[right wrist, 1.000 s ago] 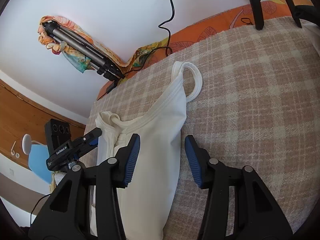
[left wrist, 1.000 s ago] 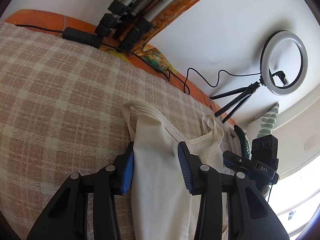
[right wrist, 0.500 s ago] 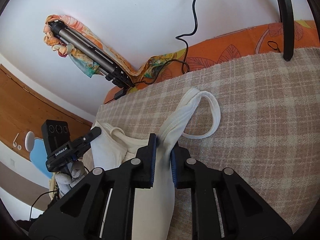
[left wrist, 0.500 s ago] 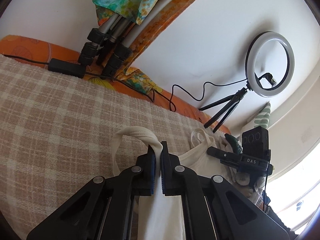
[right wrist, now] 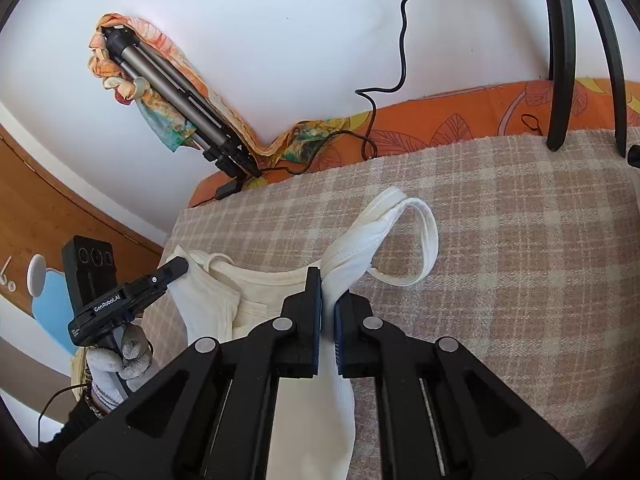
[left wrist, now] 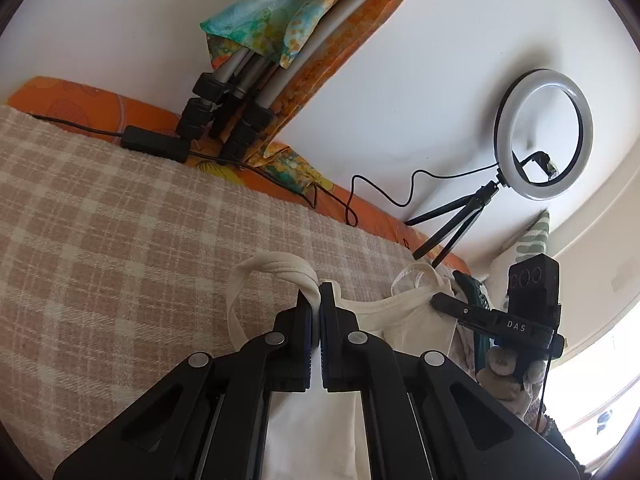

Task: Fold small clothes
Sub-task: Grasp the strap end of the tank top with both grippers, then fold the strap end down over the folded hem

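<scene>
Left wrist – both grippers [left wrist: 319, 294] [right wrist: 328, 280] pinch the tank top [left wrist: 404, 312].

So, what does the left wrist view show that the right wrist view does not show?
Only the left wrist view shows the ring light on its small stand. Only the right wrist view shows the wooden panel and a gloved hand. Both show the white tank top on the checked blanket, the tripod against the wall, and each gripper, left gripper and right gripper, shut on a shoulder strap.
</scene>
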